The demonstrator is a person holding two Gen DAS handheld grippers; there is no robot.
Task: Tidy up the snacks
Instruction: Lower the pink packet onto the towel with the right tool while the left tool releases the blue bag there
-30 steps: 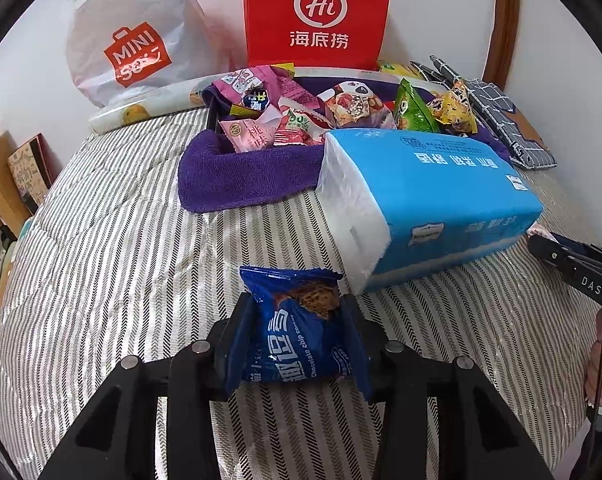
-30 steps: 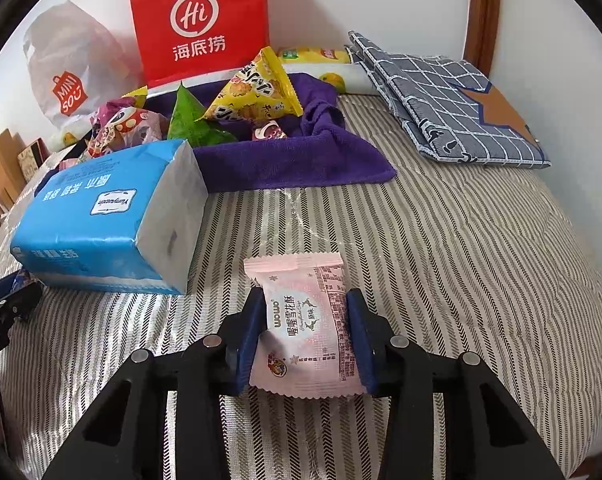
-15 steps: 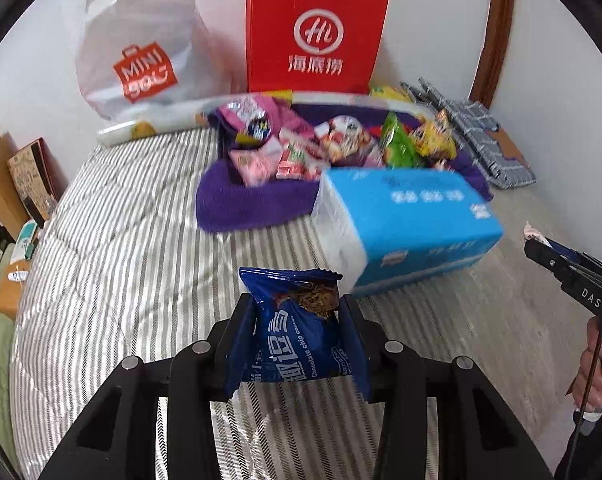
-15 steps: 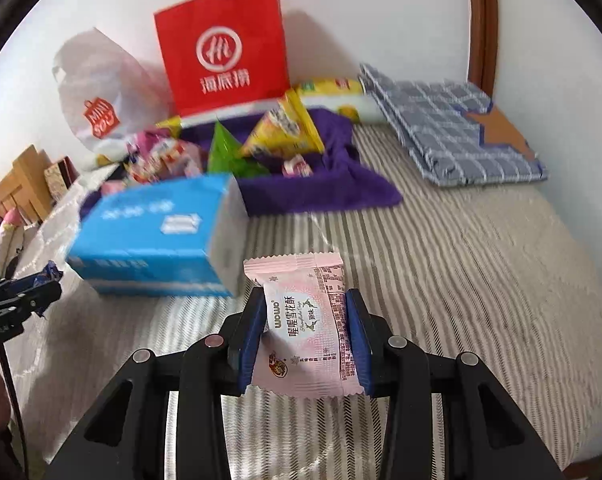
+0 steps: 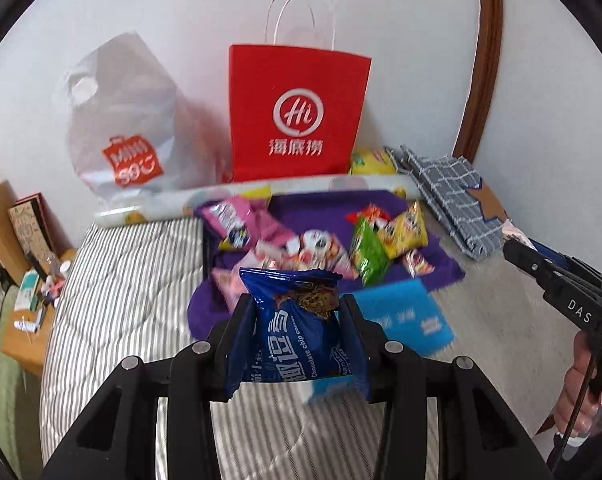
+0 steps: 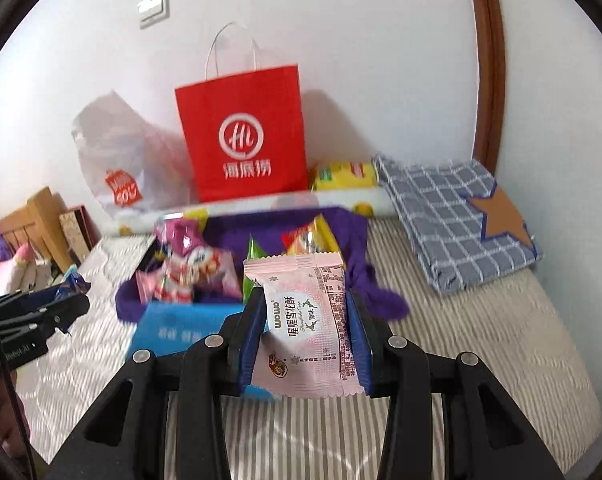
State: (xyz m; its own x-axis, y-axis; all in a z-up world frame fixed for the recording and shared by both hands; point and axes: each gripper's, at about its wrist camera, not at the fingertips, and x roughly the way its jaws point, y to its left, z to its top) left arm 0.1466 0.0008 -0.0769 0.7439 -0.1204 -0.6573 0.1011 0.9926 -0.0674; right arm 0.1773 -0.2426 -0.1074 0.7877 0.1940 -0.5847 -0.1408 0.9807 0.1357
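My left gripper (image 5: 297, 320) is shut on a blue chocolate chip cookie packet (image 5: 297, 336), held up above the striped bed. My right gripper (image 6: 307, 320) is shut on a pink snack packet (image 6: 309, 320), also lifted off the bed. Beyond both lies a heap of snack packets (image 5: 341, 244) on a purple towel (image 5: 441, 264). The towel (image 6: 365, 288) and snacks (image 6: 193, 268) show in the right wrist view too. A red paper bag (image 5: 297, 116) stands upright against the wall behind the heap. The same red bag (image 6: 245, 144) appears in the right wrist view. The right gripper's body shows at the left wrist view's right edge.
A blue tissue pack (image 5: 401, 312) lies in front of the towel. A white plastic bag (image 5: 121, 136) leans on the wall left of the red bag. A folded checked cloth (image 6: 453, 216) lies at the right. Wooden furniture and clutter (image 5: 21, 248) stand left of the bed.
Both grippers have risen with their packets still clamped. The bed, tissue pack and snack heap now look lower and farther away, and the red bag's handles have come into view.
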